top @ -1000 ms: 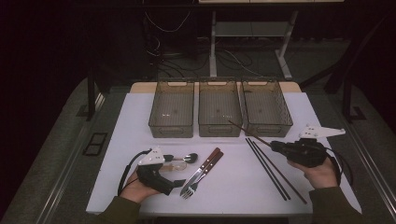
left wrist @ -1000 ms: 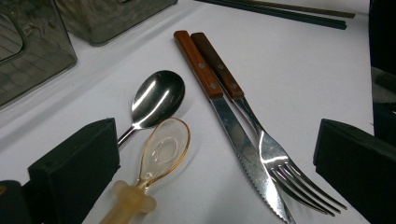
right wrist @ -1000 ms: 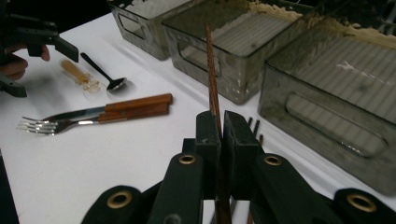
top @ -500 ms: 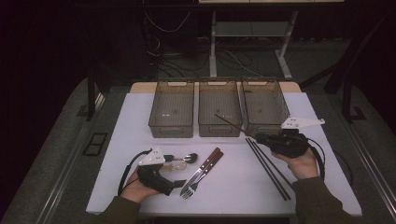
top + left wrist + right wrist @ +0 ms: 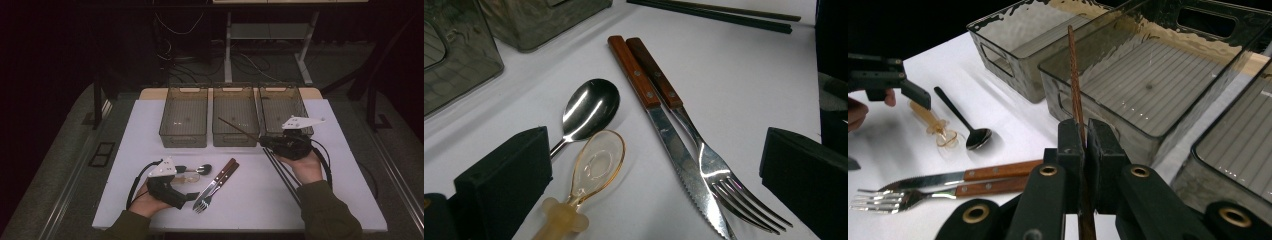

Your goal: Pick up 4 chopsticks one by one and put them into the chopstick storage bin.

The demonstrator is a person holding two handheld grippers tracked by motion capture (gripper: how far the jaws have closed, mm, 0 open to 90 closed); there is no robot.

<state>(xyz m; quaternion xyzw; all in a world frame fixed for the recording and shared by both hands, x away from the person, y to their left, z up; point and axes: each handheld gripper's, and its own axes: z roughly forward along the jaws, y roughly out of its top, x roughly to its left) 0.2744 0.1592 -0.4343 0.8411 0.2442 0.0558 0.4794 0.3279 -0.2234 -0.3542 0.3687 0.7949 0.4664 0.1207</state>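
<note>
**Brown chopstick held over the middle bin**

A single brown chopstick (image 5: 1075,90) is clamped between the closed jaws of the right tool (image 5: 1085,137), as is seen in the right gripper view. The stick runs up from between the pads and slants over the near wall of the middle bin (image 5: 1148,75). In the high view the right tool (image 5: 265,141) is held in the person's right hand (image 5: 305,167) just in front of the bins, and the chopstick (image 5: 239,128) is seen pointing up and to the left across the middle bin (image 5: 235,137), with its far end above the bin's floor.

Three clear grey bins are lined up side by side at the far part of the white table (image 5: 350,190): the left bin (image 5: 184,137), the middle one and the right bin (image 5: 280,97). Dark chopsticks (image 5: 282,172) are laid on the table below the right tool, near the right hand.

The left tool (image 5: 187,196) is rested on the table at the near left, and its jaws are seen standing wide apart in the left gripper view, with nothing gripped. Ahead of it, between the jaws in that view, a metal spoon (image 5: 589,107) and a clear amber spoon (image 5: 596,167) are laid side by side, touching. Just beside them a knife (image 5: 664,125) and a fork (image 5: 704,155) with wooden handles are laid together.
</note>
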